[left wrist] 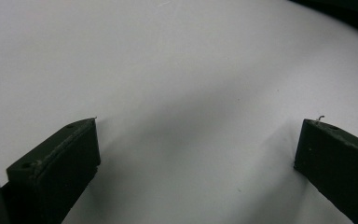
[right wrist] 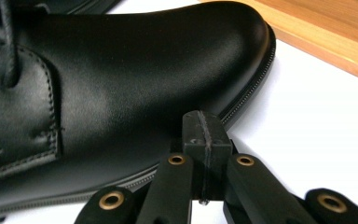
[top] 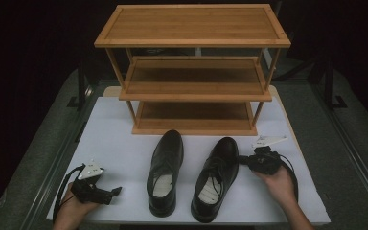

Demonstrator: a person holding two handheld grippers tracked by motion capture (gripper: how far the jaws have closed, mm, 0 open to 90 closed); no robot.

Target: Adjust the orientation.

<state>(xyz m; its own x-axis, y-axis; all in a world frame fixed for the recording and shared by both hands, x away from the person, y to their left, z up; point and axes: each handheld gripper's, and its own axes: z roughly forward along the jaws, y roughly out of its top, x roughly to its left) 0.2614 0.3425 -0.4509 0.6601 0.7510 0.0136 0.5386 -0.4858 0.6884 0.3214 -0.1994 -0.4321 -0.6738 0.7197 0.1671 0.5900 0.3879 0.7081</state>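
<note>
Left tongs (left wrist: 198, 154) spread wide, one black jaw low on each side, nothing between them, just bare white counter (left wrist: 168, 70) with soft shadows underneath.

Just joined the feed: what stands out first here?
Two black leather lace-up shoes, the left one and the right one, stand toes forward on the white table before a three-tier wooden shoe rack. The right gripper, jaws shut, sits against the right shoe's side; the left gripper rests open.
</note>
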